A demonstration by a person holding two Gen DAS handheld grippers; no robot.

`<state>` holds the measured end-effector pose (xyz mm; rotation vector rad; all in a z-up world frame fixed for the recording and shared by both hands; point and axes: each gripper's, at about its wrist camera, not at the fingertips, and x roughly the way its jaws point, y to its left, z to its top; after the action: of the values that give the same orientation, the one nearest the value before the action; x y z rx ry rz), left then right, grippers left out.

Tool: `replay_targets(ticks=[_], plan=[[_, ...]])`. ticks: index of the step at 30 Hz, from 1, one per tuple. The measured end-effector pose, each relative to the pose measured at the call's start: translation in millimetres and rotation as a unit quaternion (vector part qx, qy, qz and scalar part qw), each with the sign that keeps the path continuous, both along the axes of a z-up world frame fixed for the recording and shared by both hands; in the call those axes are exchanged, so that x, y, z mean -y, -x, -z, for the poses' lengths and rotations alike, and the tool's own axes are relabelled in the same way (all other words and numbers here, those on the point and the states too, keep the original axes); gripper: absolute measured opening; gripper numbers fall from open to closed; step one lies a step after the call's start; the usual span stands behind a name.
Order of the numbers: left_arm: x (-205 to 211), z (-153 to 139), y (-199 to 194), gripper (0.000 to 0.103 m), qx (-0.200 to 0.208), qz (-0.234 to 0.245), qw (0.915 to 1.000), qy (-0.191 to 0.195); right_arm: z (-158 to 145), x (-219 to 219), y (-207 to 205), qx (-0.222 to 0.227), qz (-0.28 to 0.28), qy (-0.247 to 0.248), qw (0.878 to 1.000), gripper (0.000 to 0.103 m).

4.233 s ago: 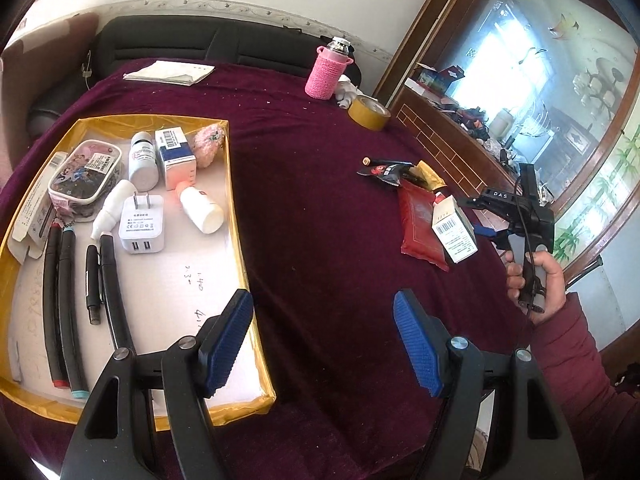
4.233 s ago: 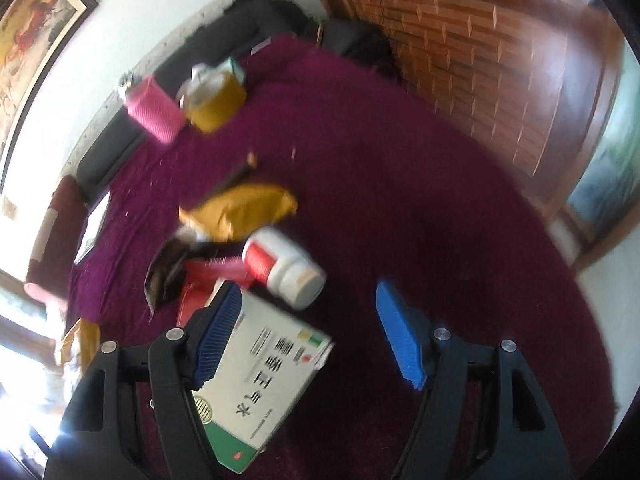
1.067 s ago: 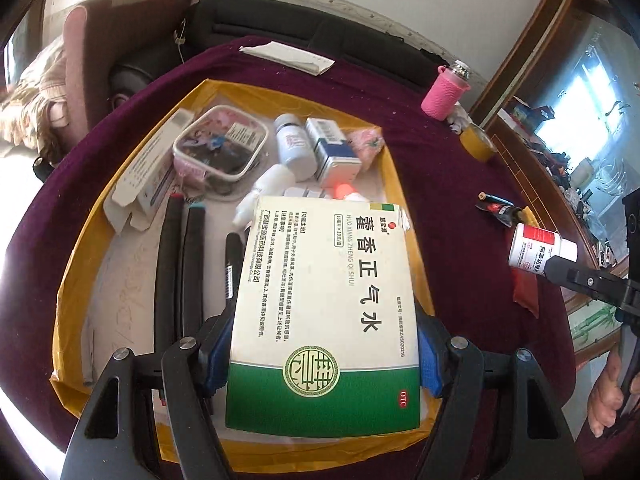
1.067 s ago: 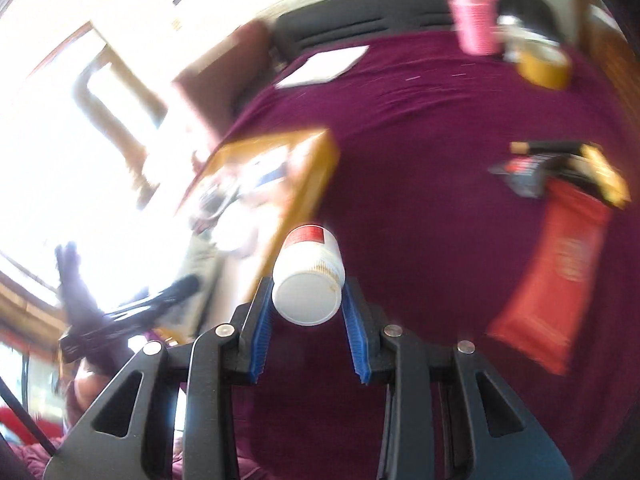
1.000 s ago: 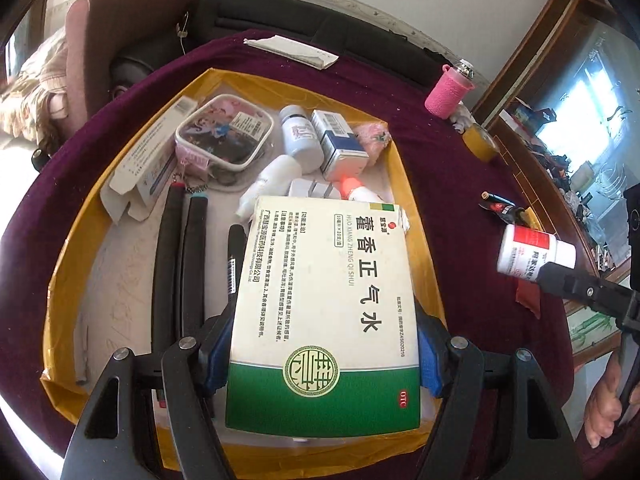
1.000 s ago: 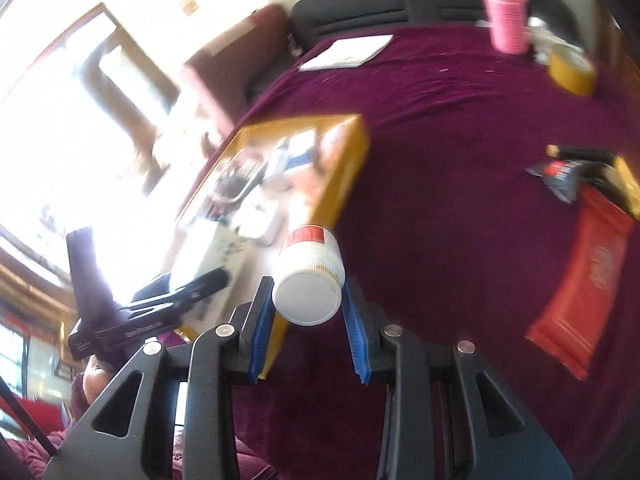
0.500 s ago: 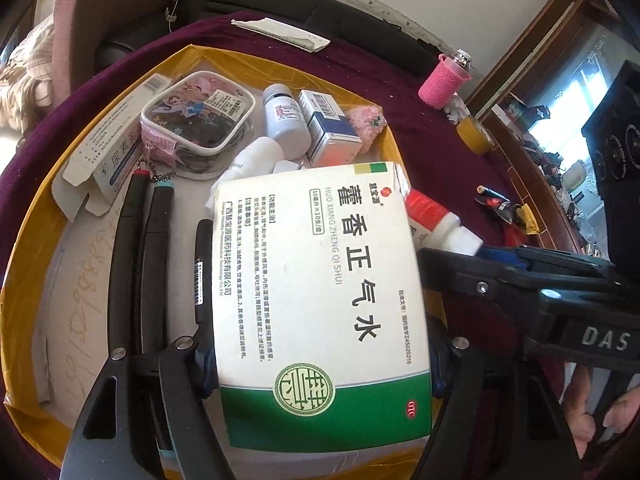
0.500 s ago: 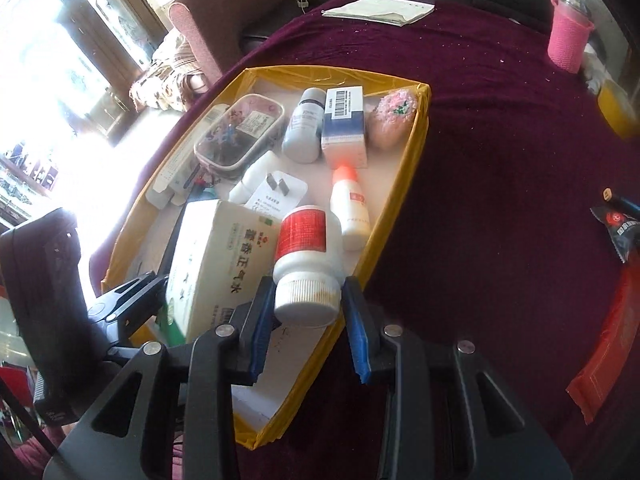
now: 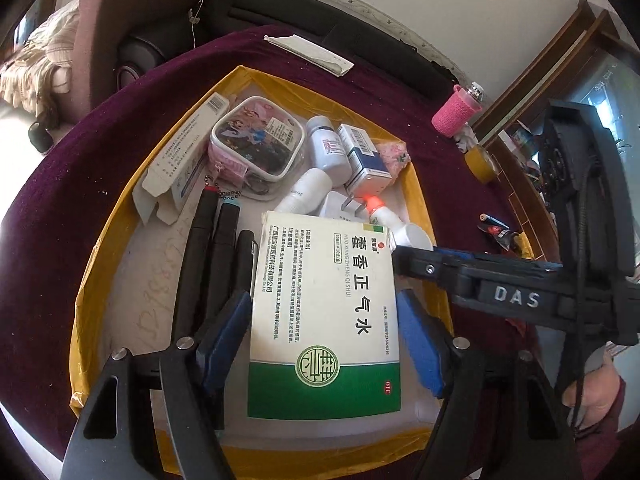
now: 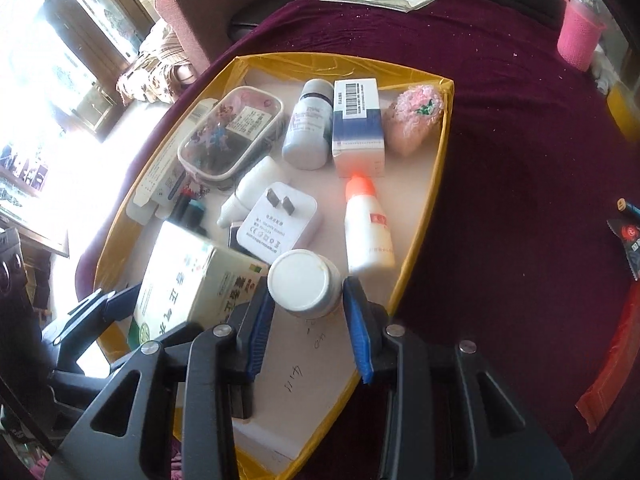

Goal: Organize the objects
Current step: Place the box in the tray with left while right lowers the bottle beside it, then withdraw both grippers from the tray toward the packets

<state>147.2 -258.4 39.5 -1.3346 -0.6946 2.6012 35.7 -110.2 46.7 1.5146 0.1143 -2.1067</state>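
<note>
The white and green medicine box [image 9: 324,320] lies in the yellow-rimmed tray [image 9: 104,240], between the blue pads of my left gripper [image 9: 322,340]. The pads now stand slightly apart from the box sides, so the jaws are open. The box also shows in the right wrist view [image 10: 188,284]. My right gripper [image 10: 306,320] is shut on a white pill bottle [image 10: 305,282], cap toward the camera, held low over the tray [image 10: 434,184] beside the box. In the left wrist view the right gripper [image 9: 416,248] reaches in from the right with the bottle's white end [image 9: 412,234] showing.
The tray holds a clear case [image 10: 232,136], a white bottle [image 10: 310,128], a blue-white box [image 10: 356,120], a charger [image 10: 276,222], an orange-capped bottle [image 10: 368,228], black pens [image 9: 208,260]. On the maroon cloth: pink cup [image 10: 580,30], tape roll [image 9: 482,164], red packet [image 10: 616,360].
Both grippers came over the tray and lowered. The left jaws have opened off the medicine box, which now rests in the tray. The right gripper tilted the pill bottle down beside the box.
</note>
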Motion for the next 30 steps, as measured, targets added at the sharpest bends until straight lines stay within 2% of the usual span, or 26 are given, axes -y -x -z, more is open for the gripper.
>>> replay_targets(ticks=[3,6,9,12,16,19,22,25,27,30], plan=[[4,-10,-5,0.069,-0.016,0.0,0.9998,-0.012,-3,0,6,-0.023,0.008,0.001,1.0,0.033],[9,-20,-10,0.069,-0.032,-0.001,0.9993,-0.017,-12,-7,5,-0.033,0.009,0.026,0.999,0.034],[23,-25,-16,0.069,-0.046,-0.02,0.9981,-0.037,-24,-16,1,-0.053,0.019,0.05,0.997,0.044],[40,-30,-24,0.069,-0.056,-0.043,0.9964,-0.046,-37,-23,-6,-0.066,0.022,0.085,0.994,0.044],[63,-39,-39,0.069,-0.083,-0.074,0.9925,-0.051,-44,-11,-19,-0.054,0.001,0.124,0.991,0.052],[80,-41,-48,0.069,-0.096,-0.096,0.9894,-0.052,-33,13,-34,-0.031,-0.035,0.136,0.99,0.052],[90,-38,-51,0.069,-0.093,-0.111,0.9881,-0.051,-12,40,-45,-0.003,-0.059,0.124,0.991,0.058],[90,-31,-50,0.069,-0.086,-0.11,0.9888,-0.052,0,56,-51,0.015,-0.083,0.131,0.988,0.058],[89,-29,-50,0.069,-0.084,-0.107,0.9895,-0.049,0,54,-51,0.016,-0.081,0.139,0.987,0.058],[85,-30,-49,0.069,-0.09,-0.097,0.9897,-0.053,-15,27,-41,-0.001,-0.05,0.168,0.984,0.058]])
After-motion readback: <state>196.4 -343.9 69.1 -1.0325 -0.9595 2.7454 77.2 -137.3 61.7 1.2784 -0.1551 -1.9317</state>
